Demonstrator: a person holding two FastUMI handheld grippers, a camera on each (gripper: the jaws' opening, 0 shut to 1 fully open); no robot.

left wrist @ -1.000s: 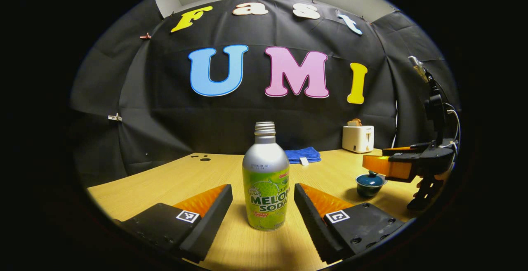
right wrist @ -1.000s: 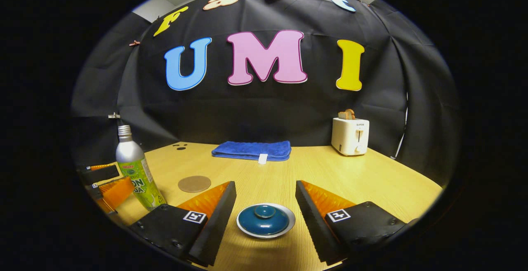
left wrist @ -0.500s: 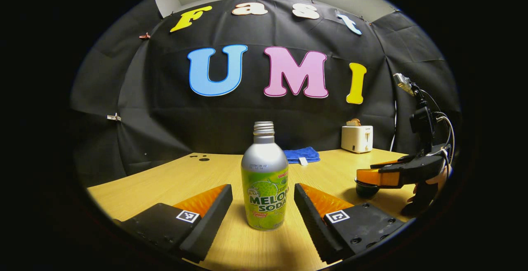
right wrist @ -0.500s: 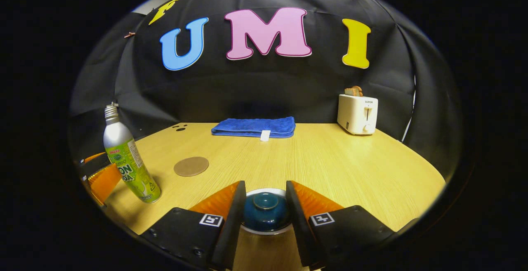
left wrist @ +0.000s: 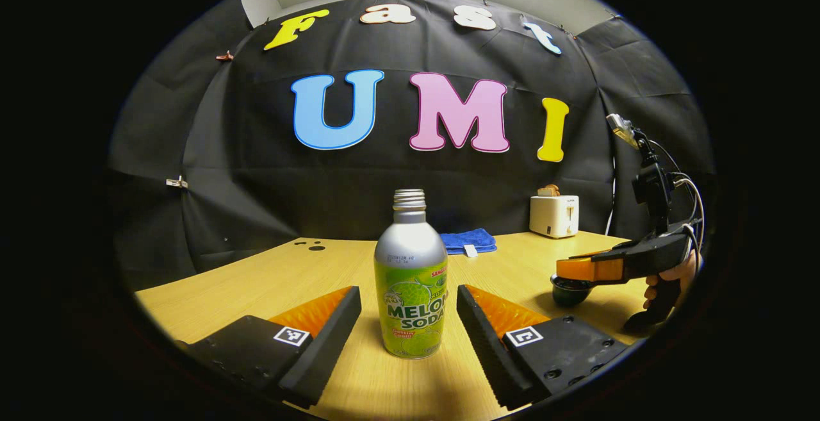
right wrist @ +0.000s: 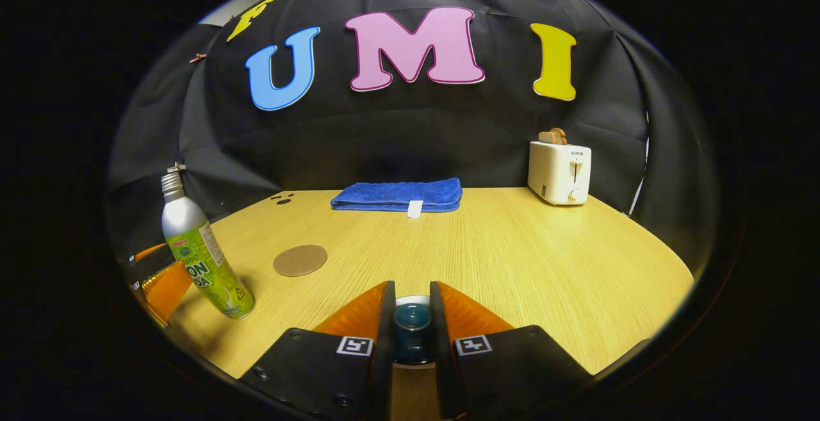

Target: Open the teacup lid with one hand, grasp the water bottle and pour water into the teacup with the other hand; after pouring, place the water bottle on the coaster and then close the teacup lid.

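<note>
since half a second ago the right gripper (right wrist: 410,318) has narrowed its fingers onto the lid (right wrist: 411,317) — they now sit tight on either side of its knob, clenched on it as far as i can judge. the lid is not yet lifted; it rests on the teacup (left wrist: 569,290), which stands on the table (right wrist: 512,254) near its right side. from the left gripper view the right gripper (left wrist: 586,269) lies level over the cup, a hand (left wrist: 669,277) behind it. that suggests the lid grasp is made and the lift comes next.

the left gripper (left wrist: 409,312) has not shifted: its fingers are spread wide, released, with the bottle (left wrist: 410,277) upright between them and touching neither. the bottle has no cap, so it wants a steady, vertical grip.

room is good — the coaster (right wrist: 300,259) lies bare, near the bottle and well apart from the cup. the towel (right wrist: 397,195) and toaster (right wrist: 558,171) keep to the far edge. the cup is close to the near edge, so i would lift the lid straight up.
</note>
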